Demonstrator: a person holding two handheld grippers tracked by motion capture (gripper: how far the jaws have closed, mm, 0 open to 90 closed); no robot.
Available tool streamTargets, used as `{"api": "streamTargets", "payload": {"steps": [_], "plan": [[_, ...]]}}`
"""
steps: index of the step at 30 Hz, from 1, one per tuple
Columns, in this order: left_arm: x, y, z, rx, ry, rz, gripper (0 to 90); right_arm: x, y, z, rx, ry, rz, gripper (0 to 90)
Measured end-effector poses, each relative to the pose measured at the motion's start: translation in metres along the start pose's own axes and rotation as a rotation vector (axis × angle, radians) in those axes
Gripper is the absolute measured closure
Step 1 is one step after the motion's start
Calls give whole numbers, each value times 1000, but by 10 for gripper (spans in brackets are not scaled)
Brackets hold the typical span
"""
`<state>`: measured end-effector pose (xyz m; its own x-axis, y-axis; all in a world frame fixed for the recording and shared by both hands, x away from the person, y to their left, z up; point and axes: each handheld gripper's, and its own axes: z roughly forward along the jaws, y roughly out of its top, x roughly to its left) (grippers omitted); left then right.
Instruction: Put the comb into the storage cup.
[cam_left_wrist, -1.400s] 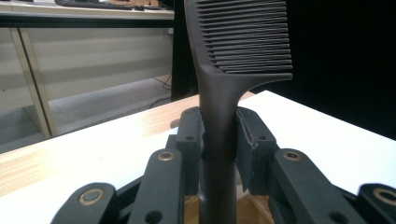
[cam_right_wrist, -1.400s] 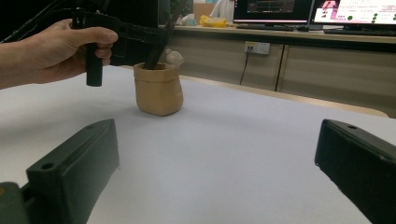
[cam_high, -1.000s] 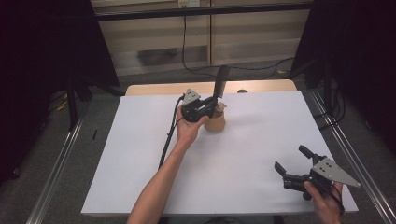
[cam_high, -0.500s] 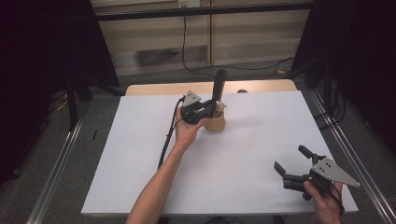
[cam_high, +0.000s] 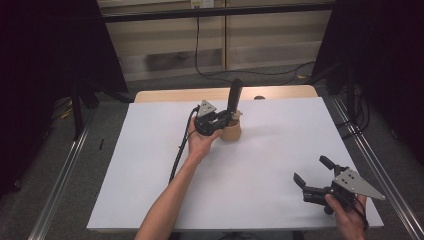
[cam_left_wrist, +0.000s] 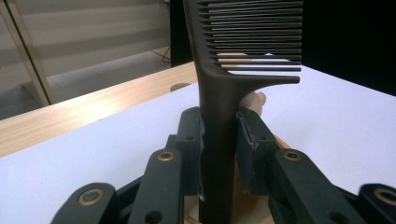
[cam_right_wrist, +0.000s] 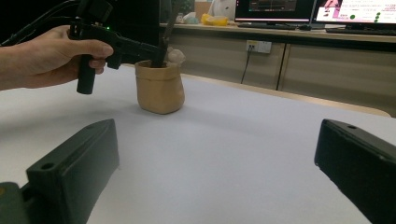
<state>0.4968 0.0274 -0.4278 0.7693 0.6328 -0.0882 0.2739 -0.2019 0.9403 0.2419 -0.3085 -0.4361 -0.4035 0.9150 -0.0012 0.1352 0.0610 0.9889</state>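
Observation:
A black comb (cam_high: 234, 97) stands upright in a small tan pouch-like cup (cam_high: 231, 131) at the back middle of the white table. My left gripper (cam_high: 223, 119) is shut on the comb's handle (cam_left_wrist: 218, 144) just above the cup's mouth, with the comb's teeth above the pads. The cup (cam_right_wrist: 159, 87) also holds a pale lumpy object (cam_right_wrist: 175, 55). My right gripper (cam_high: 312, 171) rests low at the table's front right, open with nothing between its jaws, far from the cup.
The white table top (cam_high: 150, 165) has a wooden strip (cam_high: 175, 94) along its far edge. Metal rails (cam_high: 60, 190) run along both sides of the table. Black cables (cam_high: 210, 70) lie on the floor behind. A counter with monitors (cam_right_wrist: 280, 9) stands far off.
The comb and my left gripper stay almost still over the cup, at most shifted a touch. The right gripper has not moved.

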Motion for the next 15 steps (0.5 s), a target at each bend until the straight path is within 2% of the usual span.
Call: {"api": "streamTargets", "payload": {"steps": [6, 8, 15], "plan": [[1, 0, 1, -5, -4, 1, 726, 0, 0, 0, 0, 3, -5, 0], [1, -1, 1, -8, -1, -11, 724, 0, 0, 0, 0, 1, -2, 0], [1, 0, 1, -9, 4, 2, 715, 0, 0, 0, 0, 2, -2, 0]]}}
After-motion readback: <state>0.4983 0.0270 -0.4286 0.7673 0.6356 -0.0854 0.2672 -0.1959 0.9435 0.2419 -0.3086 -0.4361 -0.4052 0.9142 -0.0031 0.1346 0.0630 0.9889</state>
